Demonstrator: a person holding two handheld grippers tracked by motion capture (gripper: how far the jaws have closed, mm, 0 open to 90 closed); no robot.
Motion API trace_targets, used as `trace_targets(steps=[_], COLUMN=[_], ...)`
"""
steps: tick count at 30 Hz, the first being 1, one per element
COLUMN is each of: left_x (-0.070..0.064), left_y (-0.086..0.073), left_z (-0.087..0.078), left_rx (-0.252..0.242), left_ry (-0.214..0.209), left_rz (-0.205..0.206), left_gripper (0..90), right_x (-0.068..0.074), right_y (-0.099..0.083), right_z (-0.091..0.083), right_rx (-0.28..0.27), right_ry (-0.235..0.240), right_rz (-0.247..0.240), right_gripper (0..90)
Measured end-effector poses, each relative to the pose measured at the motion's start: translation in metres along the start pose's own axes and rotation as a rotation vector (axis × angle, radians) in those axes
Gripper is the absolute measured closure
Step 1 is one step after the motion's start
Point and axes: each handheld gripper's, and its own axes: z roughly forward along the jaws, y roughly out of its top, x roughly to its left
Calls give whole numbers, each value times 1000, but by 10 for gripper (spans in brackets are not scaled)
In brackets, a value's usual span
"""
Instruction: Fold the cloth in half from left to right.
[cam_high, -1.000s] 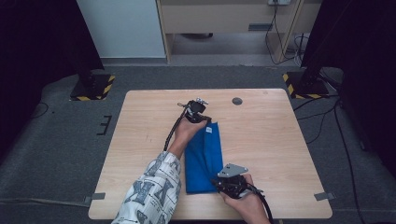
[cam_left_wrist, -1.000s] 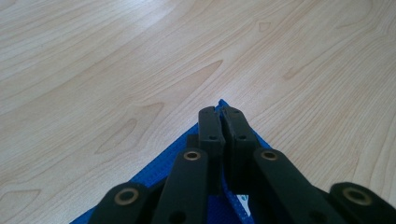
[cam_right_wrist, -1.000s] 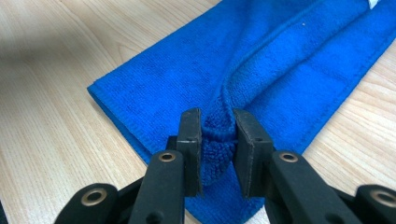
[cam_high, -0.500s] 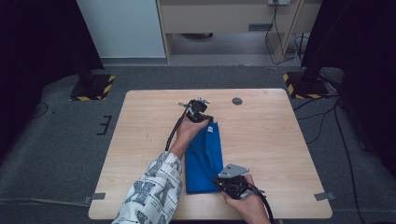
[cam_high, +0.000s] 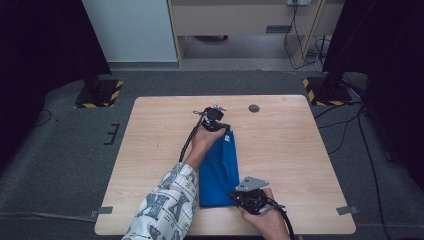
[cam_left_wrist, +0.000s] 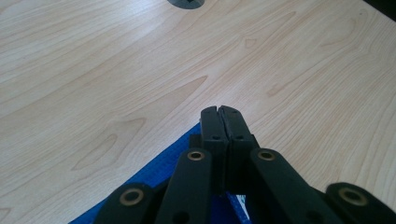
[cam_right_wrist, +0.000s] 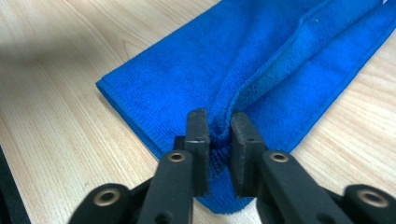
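The blue cloth (cam_high: 219, 167) lies folded into a long strip on the desk (cam_high: 150, 150), running from near the front edge toward the middle, a little right of the desk's centre line. At its near end the right gripper (cam_high: 239, 196) sits at the strip's near right corner; in the right gripper view its jaws are clamped on a bunched ridge of the blue cloth (cam_right_wrist: 261, 70), the fabric squeezed up between them while the rest spreads flat away from them. The right hand (cam_high: 267, 220) comes in from the near edge just behind it. Farther off, the left gripper (cam_high: 223, 125) is at the strip's far end, held by the left hand (cam_high: 202, 140) whose patterned sleeve (cam_high: 165, 210) lies along the cloth's left side. In the left gripper view the jaws are pressed together at the far corner of the cloth, whose blue edge shows just under them; whether fabric is caught between them I cannot tell. Beyond, a grey round cap (cam_high: 254, 108) sits in the desk near its far edge.
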Motion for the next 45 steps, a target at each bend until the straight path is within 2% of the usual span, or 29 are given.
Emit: trace_targets(steps=[4,8,16,26,30,34,36,40,43,45], left_x=[-2,-4,-7,-18,-20,-21,-20,-20,-18,-15], left_y=[0,1,1,-2,-4,-6,-7,-12,-16,-20], left_z=[0,1,-4,-23,-35,-48,-52,-58,-59,-60], left_rx=[-14,-17,-28,-64,-81,-90,-93,-102,-98,-97], left_ry=[-21,-24,-29,-52,-48,-35,-26,-16,-13,-18], left_rz=[-8,-1,14,62,77,105,114,116,119,122], left_gripper=[859,811,798,769,734,680,631,571,430,395], right_x=[-1,-3,-6,-9,-9,-11,-17,-23,-36,-40], right_y=[-1,-1,-3,-4,-4,-1,0,3,11,14], right_z=[1,1,-2,-12,-19,-23,-23,-20,-13,-11], right_rx=[10,16,33,37,19,10,2,-10,-34,-44], right_ry=[-3,-10,-3,-12,-28,-38,-51,-64,-66,-66], right_rz=[13,30,55,74,77,79,86,92,101,102], right_gripper=[741,692,610,495,434,384,346,306,266,261])
